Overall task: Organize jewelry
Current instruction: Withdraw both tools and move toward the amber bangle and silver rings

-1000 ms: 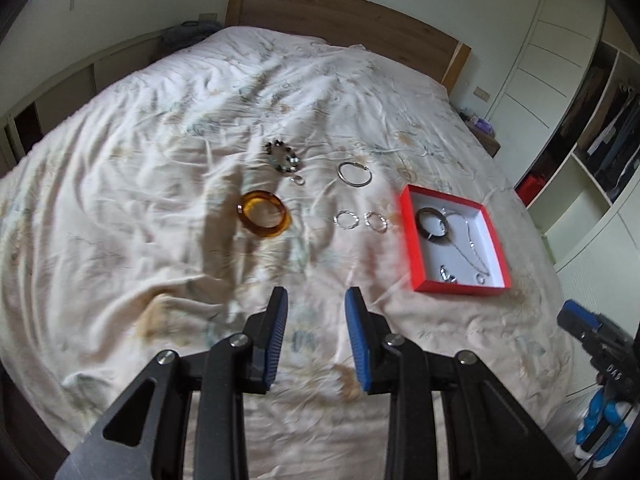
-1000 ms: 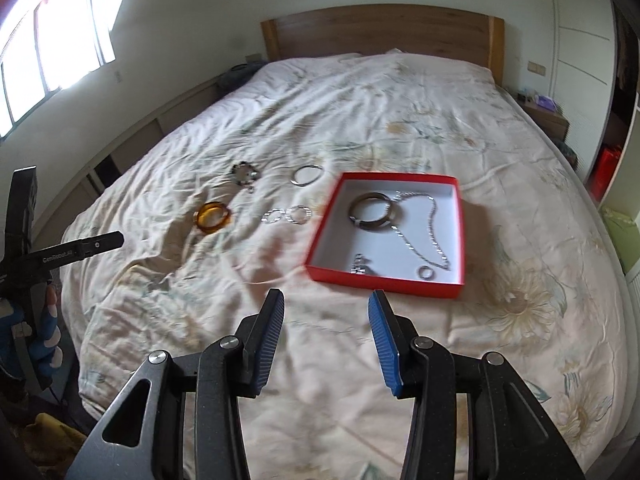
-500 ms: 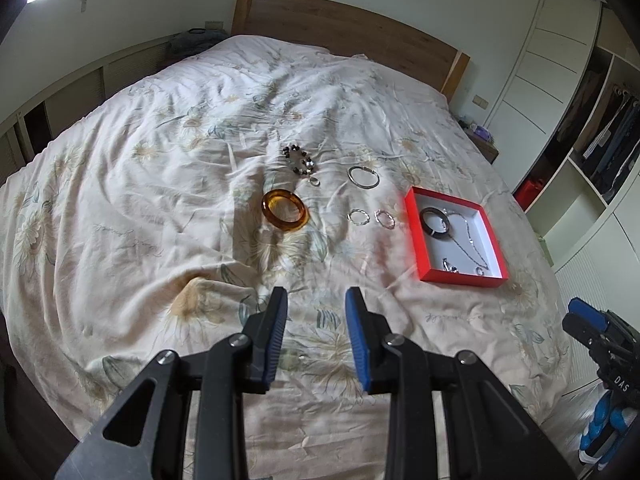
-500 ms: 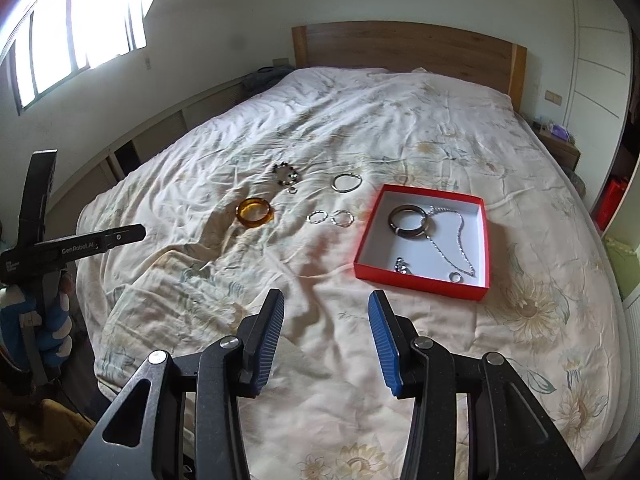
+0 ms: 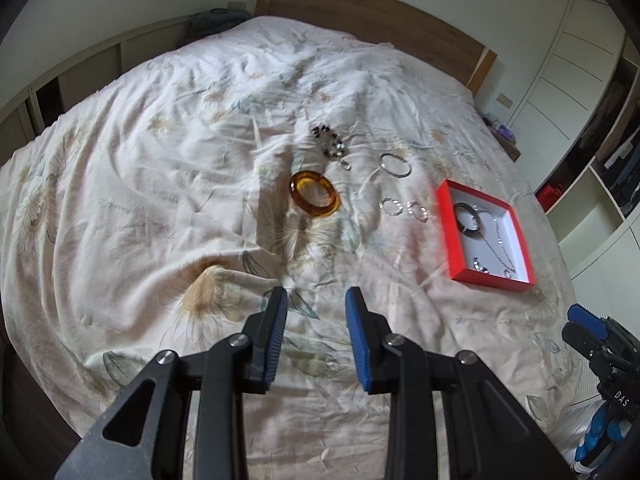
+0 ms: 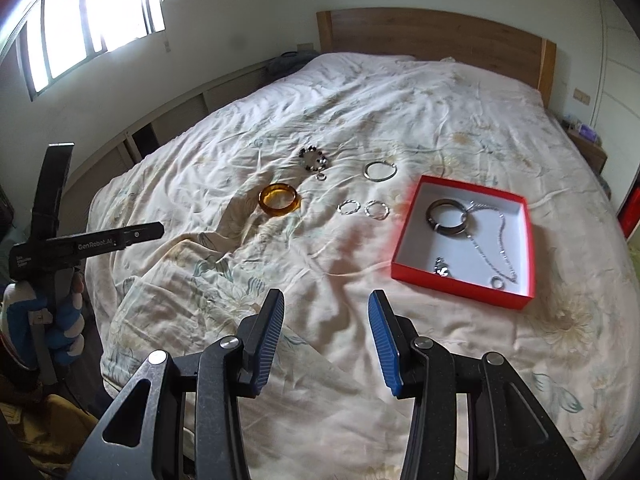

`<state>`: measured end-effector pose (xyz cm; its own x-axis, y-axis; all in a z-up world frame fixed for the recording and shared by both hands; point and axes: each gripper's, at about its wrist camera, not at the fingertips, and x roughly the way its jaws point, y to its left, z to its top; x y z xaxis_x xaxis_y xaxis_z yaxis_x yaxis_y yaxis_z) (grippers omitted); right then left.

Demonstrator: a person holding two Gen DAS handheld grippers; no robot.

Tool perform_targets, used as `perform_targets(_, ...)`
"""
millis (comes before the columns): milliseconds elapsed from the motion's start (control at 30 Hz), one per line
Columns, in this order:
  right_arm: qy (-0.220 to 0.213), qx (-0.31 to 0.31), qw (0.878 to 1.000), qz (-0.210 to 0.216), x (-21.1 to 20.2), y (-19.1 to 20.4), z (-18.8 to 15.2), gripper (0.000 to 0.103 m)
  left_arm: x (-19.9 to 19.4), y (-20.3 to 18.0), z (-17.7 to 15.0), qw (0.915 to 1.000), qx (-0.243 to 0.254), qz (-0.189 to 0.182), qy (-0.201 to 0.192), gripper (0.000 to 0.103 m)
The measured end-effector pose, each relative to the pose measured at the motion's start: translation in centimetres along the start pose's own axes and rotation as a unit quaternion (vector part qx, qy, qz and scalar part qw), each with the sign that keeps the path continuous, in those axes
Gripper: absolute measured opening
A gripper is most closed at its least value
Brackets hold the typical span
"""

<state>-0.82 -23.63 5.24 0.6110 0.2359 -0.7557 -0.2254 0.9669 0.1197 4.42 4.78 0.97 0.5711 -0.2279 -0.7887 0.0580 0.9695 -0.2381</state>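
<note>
A red box (image 5: 443,224) (image 6: 404,236) lies on the bed and holds a dark bangle (image 6: 448,216), a silver chain (image 6: 494,248) and small rings. On the quilt left of it lie an amber bangle (image 5: 315,198) (image 6: 279,198), a beaded bracelet (image 5: 329,142) (image 6: 315,157), a silver bangle (image 5: 395,165) (image 6: 380,170) and two small silver hoops (image 5: 405,208) (image 6: 363,209). My left gripper (image 5: 316,302) is open and empty, above the near quilt. My right gripper (image 6: 326,308) is open and empty, short of the box.
The bed has a wooden headboard (image 6: 432,32). A window (image 6: 80,20) is at the left, wardrobe shelves (image 5: 600,140) at the right. The other hand-held gripper shows at each view's edge, in the left wrist view (image 5: 600,344) and in the right wrist view (image 6: 80,240).
Both grippers have pulled back and up from the bed, so the jewelry and box look smaller and farther. Both stay open. Nothing on the quilt has moved.
</note>
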Motion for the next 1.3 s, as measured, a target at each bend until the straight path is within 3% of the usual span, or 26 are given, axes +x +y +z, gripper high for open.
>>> perform_targets(767,0.060,0.031,0.996,0.056,12.6,-4.5,4.6,0.044,11.8,0.4,4.1,0.9984,0.003,0.011,0.056,0.029)
perform_targets(1300,0.089,0.012,0.993,0.070,18.8,-6.5,7.6,0.034,18.4,0.3,6.8,0.9964,-0.014,0.009,0.084,0.029)
